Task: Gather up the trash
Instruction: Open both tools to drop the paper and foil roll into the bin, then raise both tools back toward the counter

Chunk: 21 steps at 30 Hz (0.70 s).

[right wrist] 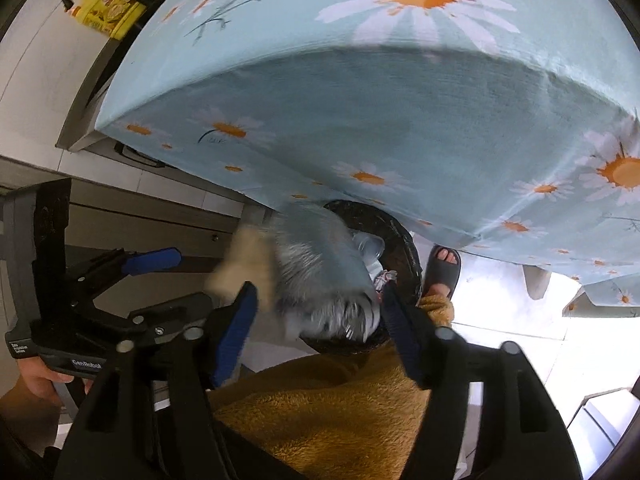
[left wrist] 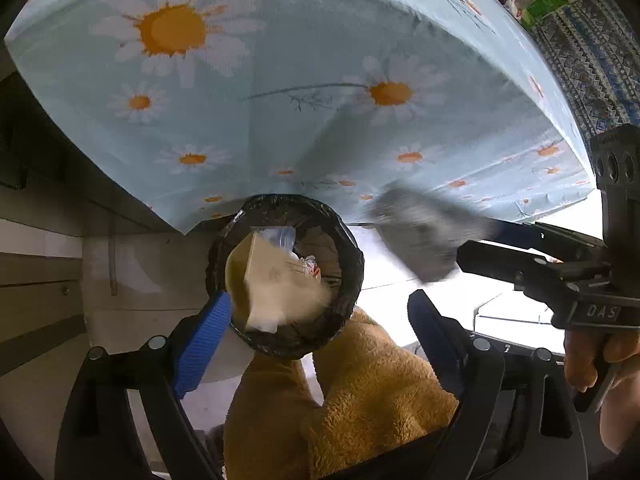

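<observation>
A bin lined with a black bag (left wrist: pixel 344 248) stands on the floor under the table edge; it also shows in the right wrist view (right wrist: pixel 408 240). Clear plastic and wrappers lie inside. My left gripper (left wrist: pixel 316 320) is open above the bin, and a blurred cream paper piece (left wrist: pixel 272 284) is loose between its fingers over the opening. My right gripper (right wrist: pixel 320 312) is open, and a blurred silver-grey wrapper (right wrist: pixel 320 264) is loose in front of it above the bin. The wrapper also shows in the left wrist view (left wrist: pixel 420 232), beside the right gripper's fingers (left wrist: pixel 504 264).
A table with a light-blue daisy cloth (left wrist: pixel 280 80) overhangs the bin. The person's tan fleece trousers (left wrist: pixel 360 392) and a sandalled foot (right wrist: pixel 442 268) are beside the bin. A yellow container (right wrist: pixel 108 12) stands at the far left. Cabinet fronts (left wrist: pixel 36 280) line the left.
</observation>
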### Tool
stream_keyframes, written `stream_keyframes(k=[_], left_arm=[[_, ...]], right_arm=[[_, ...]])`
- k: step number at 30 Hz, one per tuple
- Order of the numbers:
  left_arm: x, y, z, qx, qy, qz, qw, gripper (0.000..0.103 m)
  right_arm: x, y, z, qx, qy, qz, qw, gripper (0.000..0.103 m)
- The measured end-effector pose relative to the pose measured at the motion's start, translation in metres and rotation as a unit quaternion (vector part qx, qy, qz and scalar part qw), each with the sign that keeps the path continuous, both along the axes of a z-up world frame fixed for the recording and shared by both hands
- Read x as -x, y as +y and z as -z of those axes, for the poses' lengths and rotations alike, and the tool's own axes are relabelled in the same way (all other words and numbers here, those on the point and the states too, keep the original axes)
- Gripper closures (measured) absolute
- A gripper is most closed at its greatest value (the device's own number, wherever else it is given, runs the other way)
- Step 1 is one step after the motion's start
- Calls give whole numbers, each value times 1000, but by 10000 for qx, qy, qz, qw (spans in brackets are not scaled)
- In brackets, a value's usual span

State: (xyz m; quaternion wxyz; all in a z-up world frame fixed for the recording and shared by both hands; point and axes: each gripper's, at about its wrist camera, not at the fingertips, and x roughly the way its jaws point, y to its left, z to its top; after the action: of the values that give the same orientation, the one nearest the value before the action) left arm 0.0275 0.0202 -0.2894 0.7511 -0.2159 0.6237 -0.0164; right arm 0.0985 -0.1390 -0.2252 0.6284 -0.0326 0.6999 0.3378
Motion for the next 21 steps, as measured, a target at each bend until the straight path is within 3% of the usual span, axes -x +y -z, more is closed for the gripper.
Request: stream_keyframes(k=[11, 21], left_arm=[[1, 9, -7, -68, -49, -50, 10000, 16], [0, 17, -32, -97, -320, -95, 9994, 16]], right_arm=[[-8, -13, -13, -8, -19, 175, 9998, 34], [-4, -7, -39, -67, -252, 165, 9995, 34]])
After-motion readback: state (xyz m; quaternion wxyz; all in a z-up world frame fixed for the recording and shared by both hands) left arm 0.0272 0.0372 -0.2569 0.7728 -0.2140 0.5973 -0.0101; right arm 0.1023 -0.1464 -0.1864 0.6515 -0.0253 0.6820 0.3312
